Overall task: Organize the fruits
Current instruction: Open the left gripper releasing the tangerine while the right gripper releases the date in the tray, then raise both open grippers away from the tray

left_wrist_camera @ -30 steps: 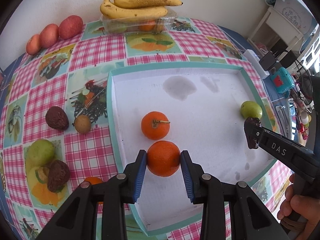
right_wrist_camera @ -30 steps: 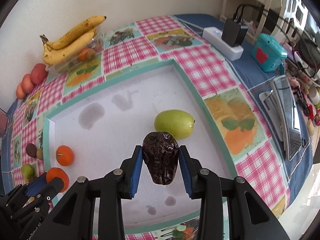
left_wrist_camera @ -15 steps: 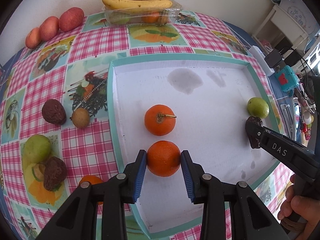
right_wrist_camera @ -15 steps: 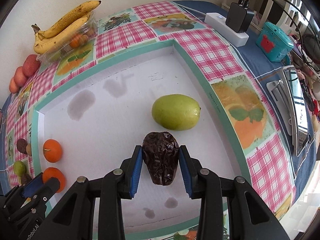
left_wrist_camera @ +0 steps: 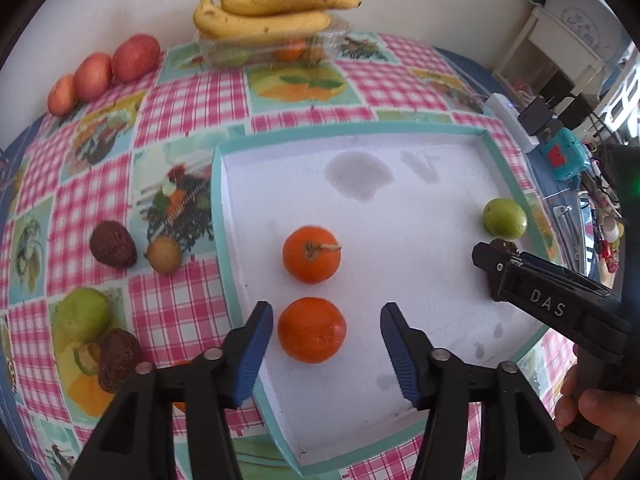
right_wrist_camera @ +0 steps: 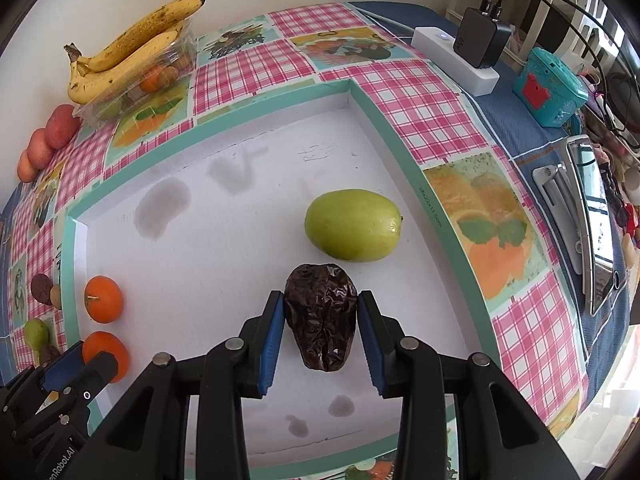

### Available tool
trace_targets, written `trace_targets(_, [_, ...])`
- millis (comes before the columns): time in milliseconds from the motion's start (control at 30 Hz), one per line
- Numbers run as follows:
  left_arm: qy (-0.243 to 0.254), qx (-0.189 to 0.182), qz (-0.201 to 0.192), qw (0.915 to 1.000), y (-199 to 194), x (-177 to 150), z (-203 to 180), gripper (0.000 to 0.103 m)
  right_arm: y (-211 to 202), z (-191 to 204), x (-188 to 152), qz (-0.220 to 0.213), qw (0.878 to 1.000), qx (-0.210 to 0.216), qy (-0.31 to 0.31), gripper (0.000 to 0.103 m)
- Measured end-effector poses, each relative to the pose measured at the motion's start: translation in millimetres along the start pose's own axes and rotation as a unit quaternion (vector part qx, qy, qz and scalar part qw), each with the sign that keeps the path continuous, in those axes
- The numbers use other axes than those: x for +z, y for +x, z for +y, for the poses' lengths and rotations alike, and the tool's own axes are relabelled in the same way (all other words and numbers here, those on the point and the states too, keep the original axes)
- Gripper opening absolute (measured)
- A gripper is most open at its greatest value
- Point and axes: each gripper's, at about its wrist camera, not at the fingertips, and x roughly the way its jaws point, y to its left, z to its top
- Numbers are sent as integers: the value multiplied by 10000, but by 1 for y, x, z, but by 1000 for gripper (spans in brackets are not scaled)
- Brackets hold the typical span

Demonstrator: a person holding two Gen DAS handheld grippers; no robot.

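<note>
My left gripper is open, its blue pads apart on either side of an orange that rests on the white tray. A second orange with a stem lies just beyond it. My right gripper is shut on a dark wrinkled passion fruit, low over the tray. A green fruit lies just beyond it near the tray's right rim. In the right wrist view both oranges sit at the tray's left side.
Left of the tray on the checked cloth lie a dark passion fruit, a small brown fruit, a green fruit and another dark fruit. Bananas on a clear box and red fruits stand at the back. A power strip lies right.
My left gripper has opened and let go of the orange, which now rests on the tray. My right gripper has moved closer to the green fruit and lower, still holding the passion fruit.
</note>
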Motion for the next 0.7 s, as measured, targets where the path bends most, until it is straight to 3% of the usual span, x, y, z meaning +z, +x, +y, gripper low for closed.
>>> trace_targets(100, [24,89,-109,9999,-9,3,2,64,-2,0,1,-19,9999,144,23,61])
trace_targets(300, [-206,316,-288,9989,-24,7,22,79,-17,2,4,-271,9995,154,3,63])
trace_targets(367, [-303,470,-364,9978,-28,8,30,89,-22,0,6,-350,9993,129,42,77])
trace_targets(400, [-360,552,-420,9969,-31,8,35,100,-24,-1,6,-392,9992,109,63,79])
trace_targets(433, [-430,643,-504,9957,-34,8,41,103,-26,-1,7,-434,9990,90,84,80])
trace_targets(700, [-1108,1092,-880,9839,-55,11,87,103,-43,-3,9,-785,9969,-62,91,90])
